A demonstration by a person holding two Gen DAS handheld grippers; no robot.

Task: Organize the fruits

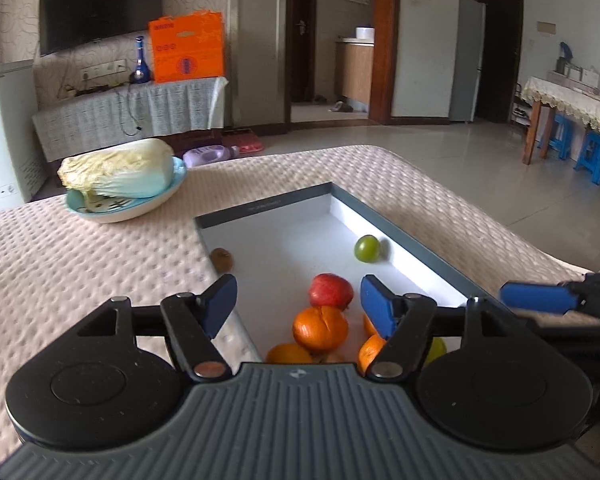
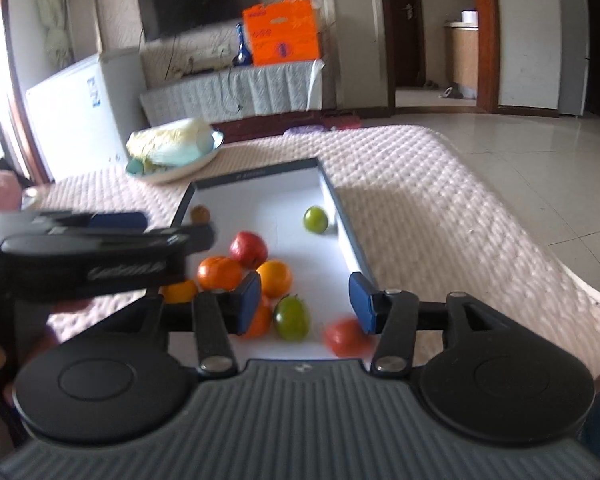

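A shallow grey-rimmed box with a white floor (image 1: 284,204) (image 2: 256,172) lies on the quilted table. In it are a red apple (image 1: 331,290) (image 2: 249,249), several oranges (image 1: 320,329) (image 2: 219,273), a green fruit near the far right wall (image 1: 367,249) (image 2: 315,219), a kiwi at the far left corner (image 1: 221,259) (image 2: 200,213), a green-red fruit (image 2: 292,317) and a blurred red fruit (image 2: 346,337). My left gripper (image 1: 298,304) is open and empty above the near end of the box. My right gripper (image 2: 304,302) is open and empty, just above the green-red fruit and the red fruit.
A blue bowl (image 1: 156,202) (image 2: 204,160) holding a napa cabbage (image 1: 118,168) (image 2: 172,142) stands on the table beyond the box, to its left. The pink quilted cover (image 1: 80,264) (image 2: 440,208) spreads around the box. The table edge runs along the right side.
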